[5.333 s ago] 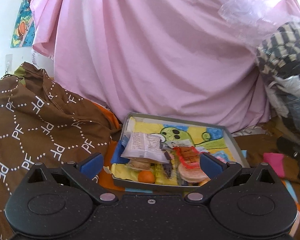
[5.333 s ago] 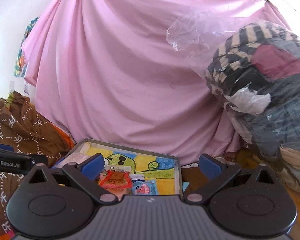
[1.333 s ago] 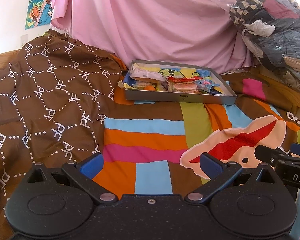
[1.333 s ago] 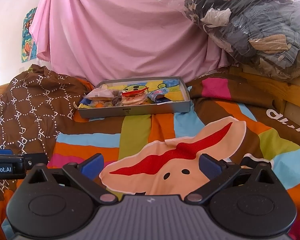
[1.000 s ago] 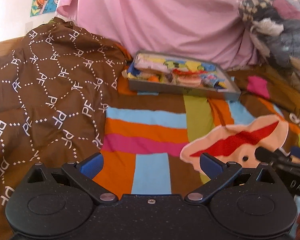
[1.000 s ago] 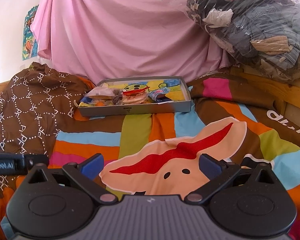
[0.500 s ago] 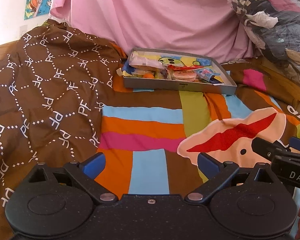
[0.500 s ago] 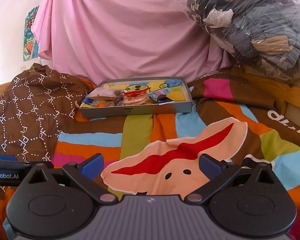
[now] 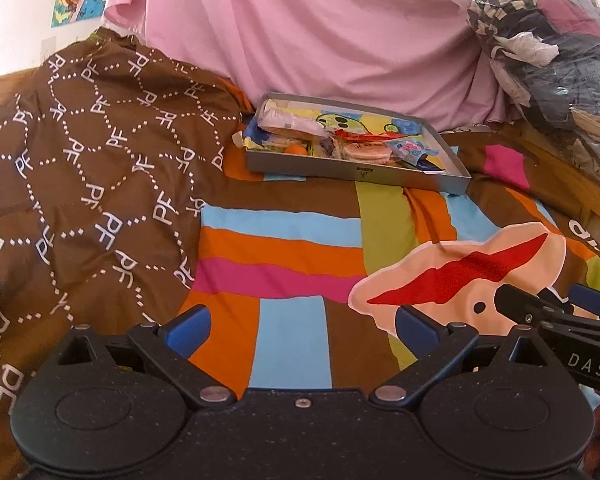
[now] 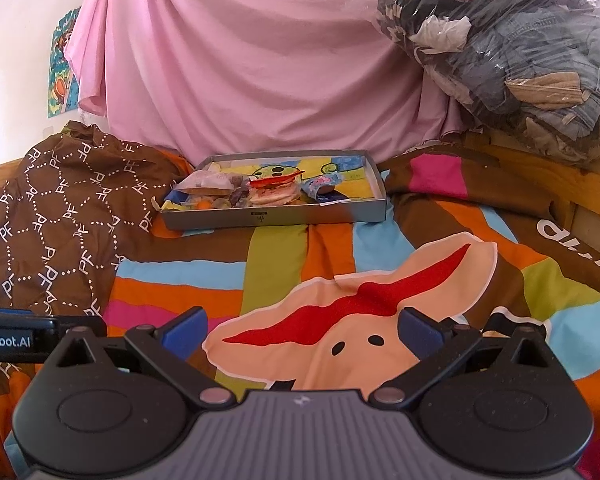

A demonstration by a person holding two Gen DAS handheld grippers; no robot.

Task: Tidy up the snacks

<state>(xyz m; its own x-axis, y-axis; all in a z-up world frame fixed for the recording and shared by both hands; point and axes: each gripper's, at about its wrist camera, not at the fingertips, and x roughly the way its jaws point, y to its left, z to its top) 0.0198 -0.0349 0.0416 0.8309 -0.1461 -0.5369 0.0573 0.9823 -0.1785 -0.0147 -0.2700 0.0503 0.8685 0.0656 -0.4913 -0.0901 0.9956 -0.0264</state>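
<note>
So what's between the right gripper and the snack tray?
Only striped bedspread, nothing on it, lies between the right gripper and the snack tray, per the right wrist view.

Black left claw point(image 9: 302, 326), blue pads, grey-ribbed right claw point(image 10: 302, 330), silver screws

Bedspread point(image 10: 284, 280): stripes of orange, lt blue, pink, olive, brown w/ peach-and-red cartoon patch. Blanket point(image 9: 80, 168): brown, white dotted hexagons w/ "PF". Curtain point(image 10: 240, 72): plain pink. Tray point(image 10: 300, 214): grey rim, yellow/green/blue cartoon inside. Snacks point(image 10: 260, 194): red, orange, blue, white wrappers. Gripper pads point(image 9: 186, 328): blue.
</note>
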